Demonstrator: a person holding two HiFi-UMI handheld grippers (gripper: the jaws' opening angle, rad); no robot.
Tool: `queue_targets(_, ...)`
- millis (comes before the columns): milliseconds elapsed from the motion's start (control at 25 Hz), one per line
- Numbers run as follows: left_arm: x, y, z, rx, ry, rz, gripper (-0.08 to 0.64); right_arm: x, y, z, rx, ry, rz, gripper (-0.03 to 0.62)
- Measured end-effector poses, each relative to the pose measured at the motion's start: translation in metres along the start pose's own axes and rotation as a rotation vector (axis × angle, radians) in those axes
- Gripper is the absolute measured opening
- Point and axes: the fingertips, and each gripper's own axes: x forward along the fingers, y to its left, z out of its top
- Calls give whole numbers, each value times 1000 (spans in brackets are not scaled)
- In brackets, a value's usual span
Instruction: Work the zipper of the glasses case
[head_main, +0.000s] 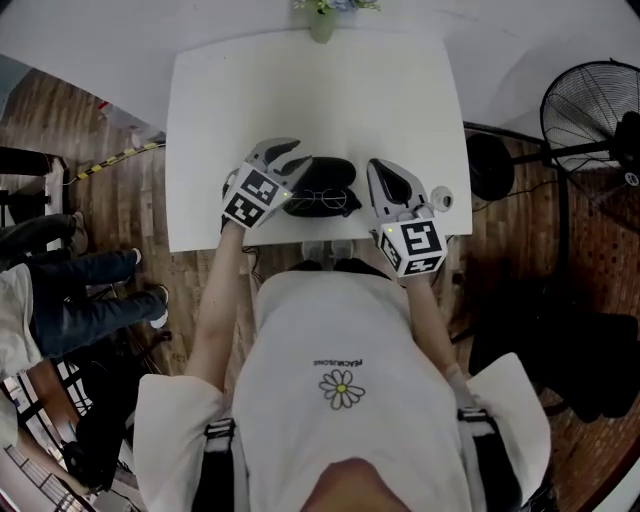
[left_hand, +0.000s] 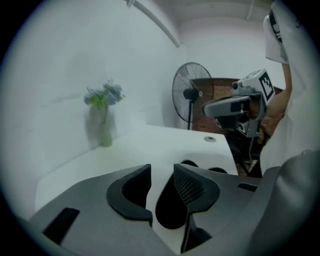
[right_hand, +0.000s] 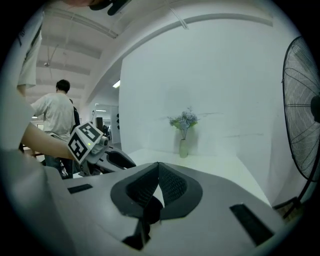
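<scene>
The black oval glasses case (head_main: 322, 172) lies near the front of the white table (head_main: 220, 120). A pair of thin-framed glasses (head_main: 322, 202) rests just in front of it. My left gripper (head_main: 293, 153) hovers at the case's left end, jaws apart with nothing between them; in the left gripper view my left gripper (left_hand: 161, 170) shows bare table through the gap. My right gripper (head_main: 376, 168) is just right of the case, jaws together; in the right gripper view my right gripper (right_hand: 158, 165) holds nothing between its meeting tips. Neither gripper touches the case.
A small vase of flowers (head_main: 322, 20) stands at the table's far edge. A small round object (head_main: 441, 197) lies at the right front corner. A standing fan (head_main: 590, 110) is on the floor to the right. People stand to the left, off the table (head_main: 70, 290).
</scene>
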Motion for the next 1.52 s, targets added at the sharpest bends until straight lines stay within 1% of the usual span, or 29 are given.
queue_targets(40,7,-6,-12,7,56,-57,133,0,2,-6,6,17,6,8)
queue_targets(80,12,-11,-24,18,103,-96,133,0,5,-12,10,34,11,8)
queue_targets(120,17,-13,-33,34,141,-117,133,-1,7,-17,11,50,16,8)
queue_targets(200,23,-12,-45,61,190,-124,133,-2,9,-24,11,74,24,8)
queue_targets(360,31,-7,-50,65,214,-102,132,-5,8,-35,13,101,24,8)
queue_targets(480,37,-10,-56,56,253,-120,132,-8,3,-40,13,110,23,8)
queue_targets(560,40,-13,-61,70,285,-134,130,-10,1,-43,16,112,24,8)
queue_targets(640,42,-12,-63,83,299,-135,128,-10,1,-46,23,117,24,8)
queue_targets(720,43,-12,-64,98,310,-137,97,-10,1,-48,28,125,23,8)
queue_targets(760,43,-13,-64,109,316,-141,70,-11,0,-50,29,128,22,8)
queue_targets(880,43,-14,-60,150,318,-140,61,-11,-1,-50,28,130,19,8)
queue_targets(960,40,-13,-52,184,298,-107,60,-11,-3,-49,27,127,15,8)
queue_targets(1080,34,-10,-37,261,254,-16,49,-10,-9,-45,24,121,9,8)
queue_targets(1160,28,-11,-25,351,216,78,49,-8,-13,-44,21,120,7,8)
queue_targets(1240,22,-17,-15,472,182,183,49,-5,-13,-45,19,126,6,8)
queue_targets(1280,20,-21,-13,524,172,220,49,-3,-13,-46,19,131,5,8)
queue_targets(1320,19,-26,-13,560,165,242,49,-1,-12,-48,19,137,4,8)
queue_targets(1400,19,-36,-16,588,153,262,49,2,-8,-53,20,153,4,8)
queue_targets(1520,20,-48,-20,589,141,268,46,5,-4,-63,26,178,9,8)
